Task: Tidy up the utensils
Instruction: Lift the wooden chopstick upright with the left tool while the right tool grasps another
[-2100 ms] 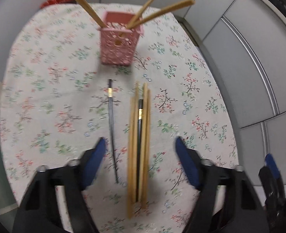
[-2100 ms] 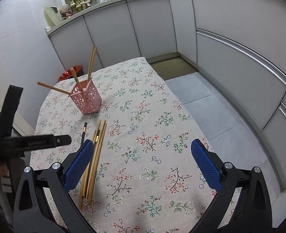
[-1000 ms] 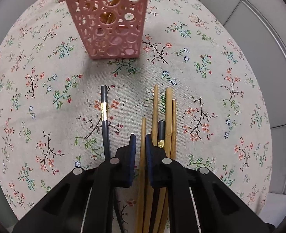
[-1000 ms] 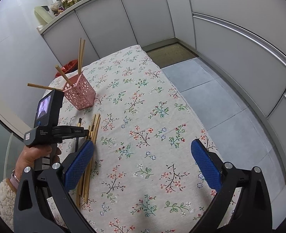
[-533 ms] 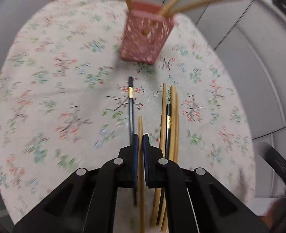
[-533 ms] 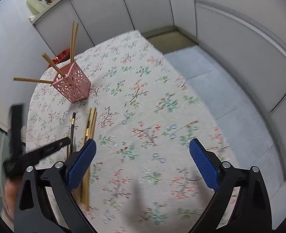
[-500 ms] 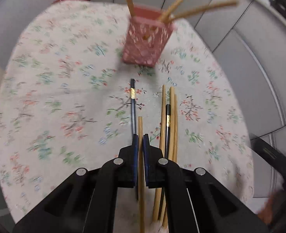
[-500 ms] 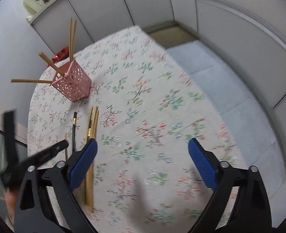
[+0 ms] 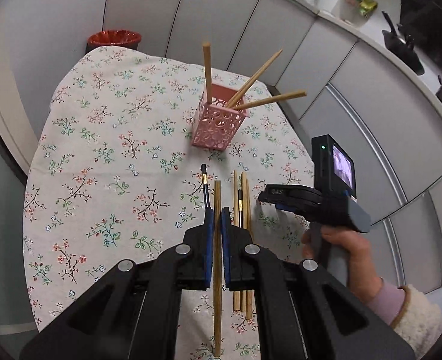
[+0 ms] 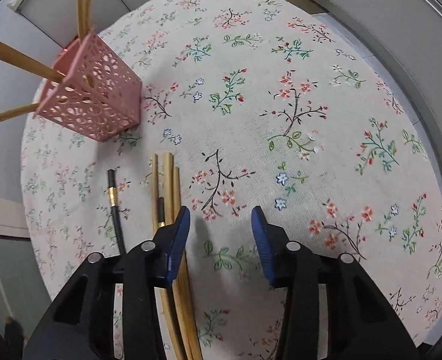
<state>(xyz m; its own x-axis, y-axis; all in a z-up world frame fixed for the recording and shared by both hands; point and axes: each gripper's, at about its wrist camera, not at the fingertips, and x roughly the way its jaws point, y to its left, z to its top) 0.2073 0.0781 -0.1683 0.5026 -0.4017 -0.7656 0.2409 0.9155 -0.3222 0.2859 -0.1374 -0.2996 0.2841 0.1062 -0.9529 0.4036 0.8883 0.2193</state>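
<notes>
One round table under a floral cloth (image 9: 107, 138), pink perforated plastic holder (image 9: 218, 126) at the far side with three sticks in it. Left gripper (image 9: 217, 225) has clamped one light wooden chopstick (image 9: 217, 300) and lifted it off the near pile (holder's next, I'd guess). Right gripper (image 10: 219, 234) has dropped beside the remaining bamboo chopsticks (image 10: 170, 186), jaws just been closing, nothing between them. Lone black chopstick (image 10: 114, 210) lies left.

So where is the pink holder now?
In the left wrist view the pink holder stands upright on the tablecloth, beyond the loose chopsticks toward the far edge.
</notes>
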